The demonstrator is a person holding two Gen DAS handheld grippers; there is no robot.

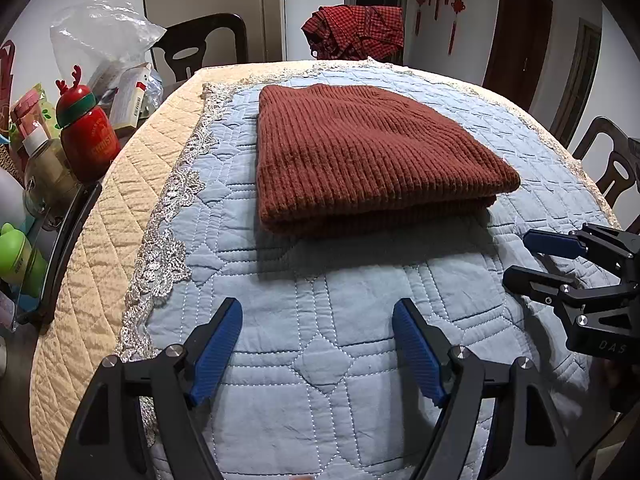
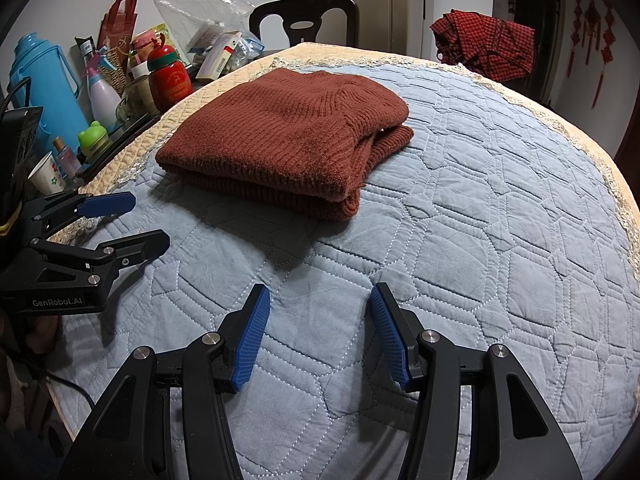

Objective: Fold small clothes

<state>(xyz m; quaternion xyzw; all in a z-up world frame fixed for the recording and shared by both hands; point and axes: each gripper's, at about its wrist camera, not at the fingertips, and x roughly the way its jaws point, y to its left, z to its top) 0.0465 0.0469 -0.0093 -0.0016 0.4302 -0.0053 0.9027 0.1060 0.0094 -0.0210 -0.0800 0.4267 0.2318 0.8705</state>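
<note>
rust-brown knit sweater folded on blue quilted cover, left gripper jaws apart, empty, right gripper jaws apart, empty, both short of sweater

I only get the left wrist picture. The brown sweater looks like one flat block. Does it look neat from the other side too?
Observer: Mostly. The right wrist view shows the brown sweater folded in layers, with its open end a bit loose.
Operator: What's on the far left? My picture cuts it off.
Observer: A tall blue thermos stands there, beyond the red reindeer bottle.
Operator: Anything near my gripper that I can't see?
Observer: A paper cup with a flower print stands just behind the left gripper.
Operator: Is the right gripper holding anything?
Observer: No. The right gripper is open above the blue quilt.
</note>
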